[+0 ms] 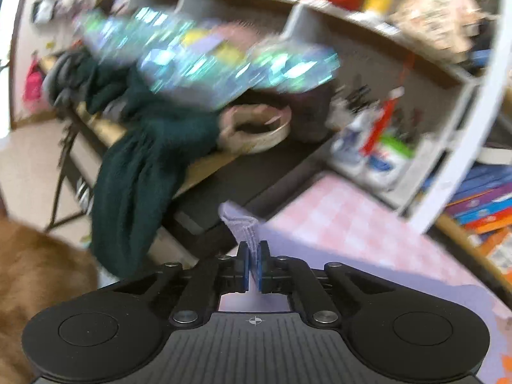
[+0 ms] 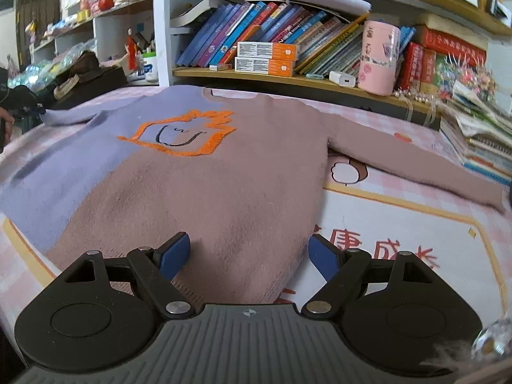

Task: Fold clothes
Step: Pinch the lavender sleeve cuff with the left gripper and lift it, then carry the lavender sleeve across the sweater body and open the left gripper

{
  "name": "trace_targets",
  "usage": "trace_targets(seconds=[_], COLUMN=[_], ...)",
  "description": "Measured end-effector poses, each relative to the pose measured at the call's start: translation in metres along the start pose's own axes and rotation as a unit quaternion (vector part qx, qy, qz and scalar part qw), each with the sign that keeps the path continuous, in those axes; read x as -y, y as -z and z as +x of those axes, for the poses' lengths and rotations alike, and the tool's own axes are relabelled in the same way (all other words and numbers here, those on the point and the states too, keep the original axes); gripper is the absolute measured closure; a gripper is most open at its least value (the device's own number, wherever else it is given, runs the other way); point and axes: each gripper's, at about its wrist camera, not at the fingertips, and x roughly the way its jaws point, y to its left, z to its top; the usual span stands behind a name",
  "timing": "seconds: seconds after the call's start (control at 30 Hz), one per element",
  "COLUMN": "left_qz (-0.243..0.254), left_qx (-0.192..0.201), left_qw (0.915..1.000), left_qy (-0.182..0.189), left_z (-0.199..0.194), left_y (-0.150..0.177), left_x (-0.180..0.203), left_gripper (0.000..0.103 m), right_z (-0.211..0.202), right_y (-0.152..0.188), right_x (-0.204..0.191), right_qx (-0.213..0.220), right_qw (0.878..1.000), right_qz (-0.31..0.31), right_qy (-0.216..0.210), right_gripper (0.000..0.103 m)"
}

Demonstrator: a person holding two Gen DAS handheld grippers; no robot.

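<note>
A two-tone sweater (image 2: pixel 179 172) is lying flat across the middle of the frame on a pink checked cloth (image 2: pixel 400 220), its lilac part at the left, its dusty-pink part at the centre and right. An orange outlined face patch (image 2: pixel 182 134) is sitting on the chest. The right gripper (image 2: pixel 249 252) is hovering at the bottom, blue pads spread wide over the hem. Books (image 2: pixel 256 35) are leaning on the shelf along the top, a pink cup (image 2: pixel 379 57) beside them.
</note>
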Motion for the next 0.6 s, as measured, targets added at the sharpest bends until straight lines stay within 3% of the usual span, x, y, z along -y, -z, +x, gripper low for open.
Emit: trace_targets(seconds=[0.13,0.33,0.6], left_qz=[0.023,0.039,0.047], left_qx=[0.030,0.059,0.037], left_qw=[0.9971,0.9832,0.9632], left_qy=[0.066,0.168,0.262], left_z=[-0.025,-0.050,-0.054], left_y=[-0.015,-0.033,-0.027], left_x=[0.043,0.127,0.248], left_gripper=[0.100,0.100,0.100], right_z=[0.001,0.001,0.000], right_y=[0.000,0.000,0.000], right_x=[0.001,0.002,0.003], right_qx=[0.001,0.002,0.002], right_qw=[1.000,1.000,1.000], right_qz=[0.003,0.004,0.006], right_qy=[-0.004,-0.008,-0.015], right_gripper=[0.021,0.020,0.019])
